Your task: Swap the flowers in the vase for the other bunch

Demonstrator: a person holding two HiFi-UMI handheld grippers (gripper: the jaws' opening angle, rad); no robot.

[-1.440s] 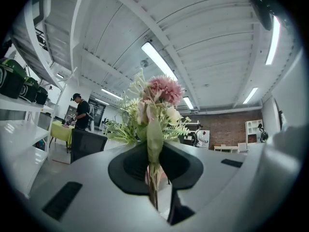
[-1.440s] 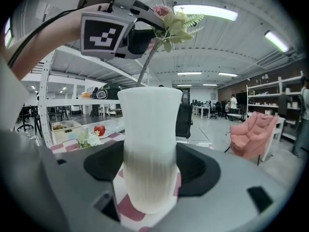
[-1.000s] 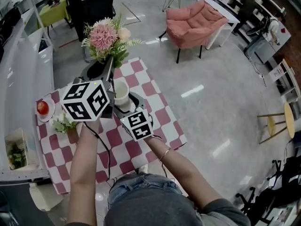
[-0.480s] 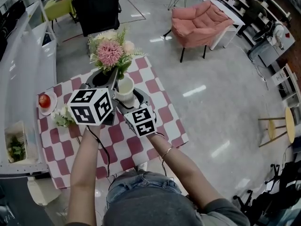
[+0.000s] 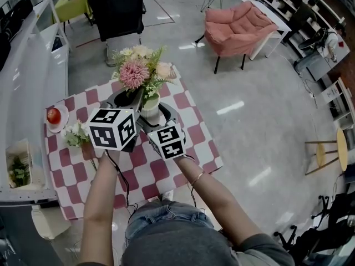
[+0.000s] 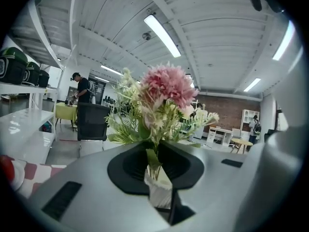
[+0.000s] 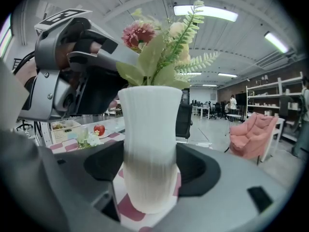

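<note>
White vase [image 7: 148,144] on table [image 5: 195,148], clamped in wide right gripper [image 7: 149,180] for steadiness. Left gripper [image 6: 157,177] pinches pink bunch [image 5: 140,72] narrowly by stems, stem ends inside vase mouth for seating.

Table [image 5: 188,144] covered with red-and-white checked cloth. White vase [image 5: 152,114] upright on cloth, mid-table toward far edge. Plate [image 5: 60,127] holding red apple [image 5: 53,115] at far-left corner. Small white flower bunch [image 5: 75,134] just beside plate, on the near side.
</note>
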